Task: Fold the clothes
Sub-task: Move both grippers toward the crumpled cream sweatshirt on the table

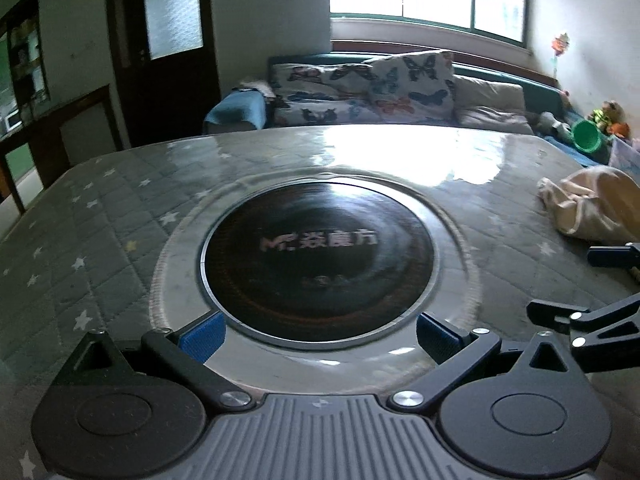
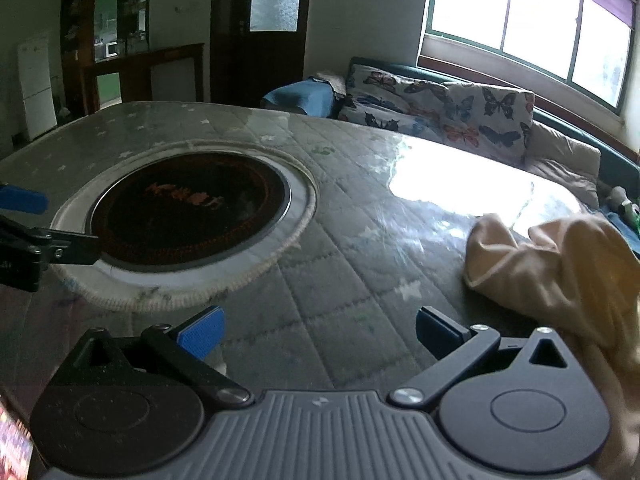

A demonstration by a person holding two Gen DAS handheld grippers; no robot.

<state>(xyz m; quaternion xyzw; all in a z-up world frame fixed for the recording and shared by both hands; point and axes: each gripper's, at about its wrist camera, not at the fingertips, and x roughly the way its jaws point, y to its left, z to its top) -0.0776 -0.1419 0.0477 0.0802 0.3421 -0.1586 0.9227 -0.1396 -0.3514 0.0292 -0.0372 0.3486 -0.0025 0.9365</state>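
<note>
A crumpled cream garment (image 2: 560, 264) lies on the right side of the table, and it shows at the right edge of the left wrist view as the same cream garment (image 1: 584, 208). My right gripper (image 2: 318, 334) is open, just left of the garment, with nothing between its blue pads. My left gripper (image 1: 318, 336) is open too, hovering over the black round hotplate (image 1: 318, 254) in the table's middle, holding nothing. The right gripper (image 1: 592, 292) shows at the right edge of the left wrist view, and the left gripper (image 2: 24, 220) at the left edge of the right one.
A grey quilted cover with stars (image 1: 100, 232) under glossy plastic tops the table. The hotplate (image 2: 188, 208) sits in a pale ring. Behind stand a sofa with butterfly cushions (image 1: 360, 88), a dark door (image 1: 168, 40), a window (image 2: 528, 20) and toys (image 1: 592, 128) at the right.
</note>
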